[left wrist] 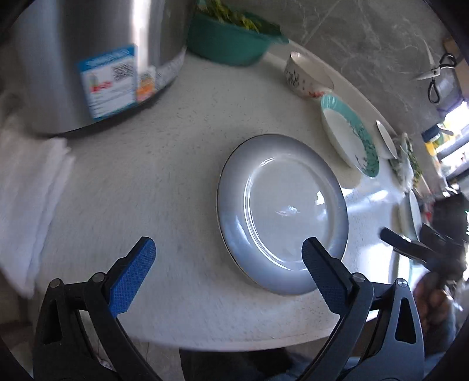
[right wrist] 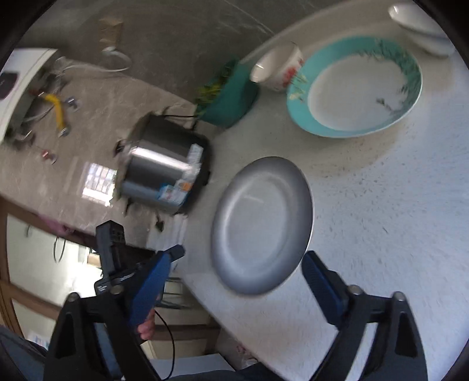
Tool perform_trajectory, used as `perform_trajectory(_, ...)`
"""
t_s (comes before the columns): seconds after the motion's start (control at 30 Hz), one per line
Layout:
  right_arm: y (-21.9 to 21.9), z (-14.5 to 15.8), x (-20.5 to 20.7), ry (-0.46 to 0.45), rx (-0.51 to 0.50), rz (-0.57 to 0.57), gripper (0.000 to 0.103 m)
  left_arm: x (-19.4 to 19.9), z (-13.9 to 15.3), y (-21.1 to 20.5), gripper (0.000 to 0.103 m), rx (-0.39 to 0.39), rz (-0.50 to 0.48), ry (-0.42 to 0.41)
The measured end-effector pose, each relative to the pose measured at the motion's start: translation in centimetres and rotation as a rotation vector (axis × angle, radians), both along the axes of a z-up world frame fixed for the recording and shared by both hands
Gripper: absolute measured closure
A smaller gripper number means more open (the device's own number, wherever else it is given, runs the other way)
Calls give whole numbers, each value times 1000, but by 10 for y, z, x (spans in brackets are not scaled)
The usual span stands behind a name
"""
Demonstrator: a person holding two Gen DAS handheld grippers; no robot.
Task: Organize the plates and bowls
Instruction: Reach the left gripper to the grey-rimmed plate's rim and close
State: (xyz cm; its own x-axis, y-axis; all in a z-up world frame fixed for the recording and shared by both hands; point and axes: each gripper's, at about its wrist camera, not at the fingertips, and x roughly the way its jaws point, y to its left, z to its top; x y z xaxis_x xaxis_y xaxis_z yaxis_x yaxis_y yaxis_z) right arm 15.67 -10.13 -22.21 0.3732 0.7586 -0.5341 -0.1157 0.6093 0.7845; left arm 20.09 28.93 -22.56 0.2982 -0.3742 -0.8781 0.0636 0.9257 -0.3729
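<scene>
A grey-blue plate (left wrist: 281, 211) lies flat on the speckled white counter (left wrist: 164, 164). My left gripper (left wrist: 228, 252) hovers open over the plate's near-left side, with its right finger (left wrist: 322, 272) above the rim and nothing held. In the right wrist view, the near edge of the same plate (right wrist: 261, 225) sits between the spread fingers of my right gripper (right wrist: 243, 269), and the pads stand clear of it. A teal-rimmed plate (right wrist: 354, 88), a floral bowl (right wrist: 278, 70) and a white bowl (right wrist: 422, 26) stand farther back.
A steel cooker (left wrist: 96, 58) and a green colander of greens (left wrist: 231, 41) stand at the back. A white cloth (left wrist: 26, 181) lies at the left. The counter edge (left wrist: 234, 343) is close below my left gripper. Scissors (left wrist: 436, 70) hang on the wall.
</scene>
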Motion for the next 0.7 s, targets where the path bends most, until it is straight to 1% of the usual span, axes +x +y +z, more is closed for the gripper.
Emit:
perform_trajectory(0.03, 0, -7, 5, 18, 25, -12, 18, 11, -4, 3, 3, -8, -36, 8)
perform_trajectory(0.1, -8, -24, 12, 49, 89, -60, 20, 28, -14, 6, 3, 6, -114, 25)
perform_trajectory(0.13, -10, -28, 14, 55, 101, -73, 22, 37, -20, 8, 3, -7, -148, 43)
perform_trajectory(0.17, -12, -33, 15, 63, 120, -84, 22, 44, -26, 12, 3, -43, -166, 57)
perform_trajectory(0.23, -16, -47, 21, 89, 136, -94, 28, 58, -36, 24, 3, -109, -177, 87)
perform_trajectory(0.3, -20, -57, 26, 113, 148, -100, 31, 67, -44, 31, 4, -113, -186, 100)
perform_trajectory(0.33, -20, -58, 28, 115, 156, -97, 32, 71, -45, 34, 4, -125, -195, 91)
perform_trajectory(0.37, -19, -59, 29, 114, 162, -89, 33, 76, -46, 34, 9, -139, -201, 90)
perform_trajectory(0.43, -17, -62, 34, 112, 162, -62, 36, 81, -47, 34, 16, -156, -213, 96)
perform_trajectory(0.47, -14, -65, 38, 122, 158, -39, 36, 84, -47, 35, 25, -162, -223, 100)
perform_trajectory(0.5, -13, -68, 40, 129, 156, -27, 44, 86, -46, 32, 34, -178, -237, 110)
perform_trajectory(0.53, -14, -70, 41, 138, 151, -17, 48, 87, -47, 30, 36, -186, -248, 115)
perform_trajectory(0.6, -14, -71, 43, 146, 150, 2, 50, 84, -46, 23, 37, -205, -272, 108)
perform_trajectory(0.7, -9, -70, 47, 154, 100, 70, 57, 85, -44, 25, 37, -211, -273, 100)
